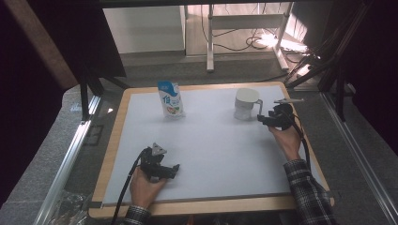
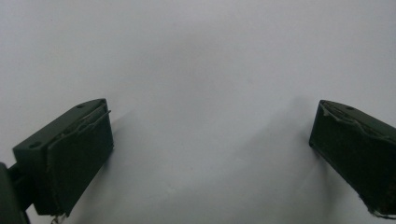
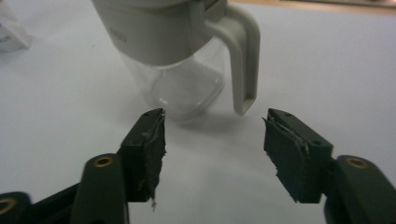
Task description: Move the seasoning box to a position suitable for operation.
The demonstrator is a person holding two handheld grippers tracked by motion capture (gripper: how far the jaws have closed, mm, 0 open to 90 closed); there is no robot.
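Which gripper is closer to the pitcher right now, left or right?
Right. The right gripper sits just beside the pitcher, at its handle, fingers apart with nothing between them. The left gripper rests at the near side of the table, far from it.

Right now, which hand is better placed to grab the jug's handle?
Right. The right gripper sits beside the jug, open and facing its handle; the left gripper rests near the table's front edge, far off.
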